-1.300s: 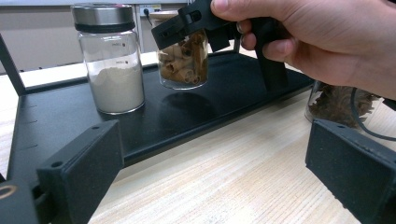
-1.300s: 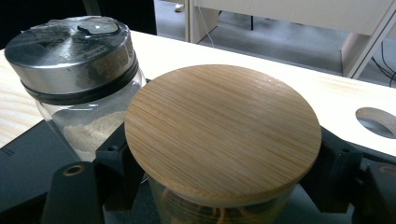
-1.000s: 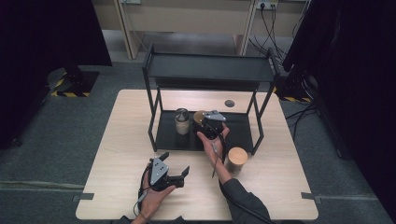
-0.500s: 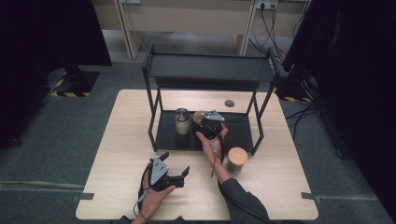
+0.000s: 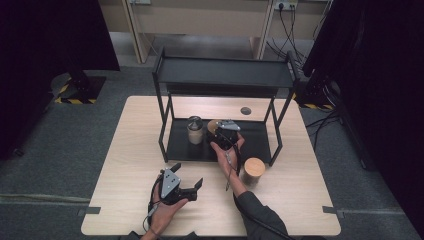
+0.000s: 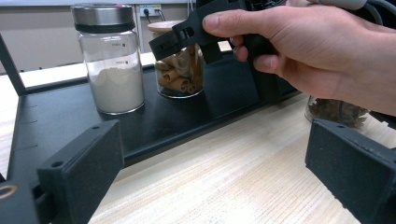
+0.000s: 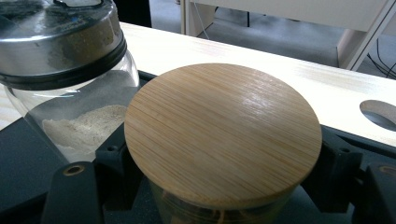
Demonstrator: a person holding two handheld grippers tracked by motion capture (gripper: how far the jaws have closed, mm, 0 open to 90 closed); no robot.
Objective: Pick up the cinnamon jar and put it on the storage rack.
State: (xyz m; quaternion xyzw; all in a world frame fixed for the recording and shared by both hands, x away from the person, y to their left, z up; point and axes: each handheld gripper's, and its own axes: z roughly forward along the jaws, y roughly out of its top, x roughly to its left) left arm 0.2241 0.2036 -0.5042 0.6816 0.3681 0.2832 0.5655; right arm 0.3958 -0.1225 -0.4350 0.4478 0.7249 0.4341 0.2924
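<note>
The right tool (image 5: 223, 134) is holding a glass jar with a wooden lid (image 7: 223, 135) on the lower shelf of the black rack (image 5: 255, 145), which is standing toward the far edge of the desk (image 5: 130, 150). In the right gripper view its two jaws are sitting on both sides of the jar, just under the lid, so the tool seems to be clamped on it, though I cannot see the contact itself. The jar is holding brown rolled sticks (image 6: 180, 77), and it is standing just beside a taller jar with a metal lid (image 6: 110, 60) and white powder inside.

To my judgement, the step in hand is setting this jar on the shelf, or gripping it there; the pictures are not deciding which. The next move is asking for a steady, upright jar and care not to knock the powder jar.

The right hand (image 5: 226, 150) is reaching forward under the top shelf, forearm stretched over the desk. The left tool (image 5: 181, 187) is resting low near the near edge, jaws wide apart and holding nothing. A second wooden-lidded jar (image 5: 253, 170) is waiting on the desk, by the rack's right front leg.
</note>
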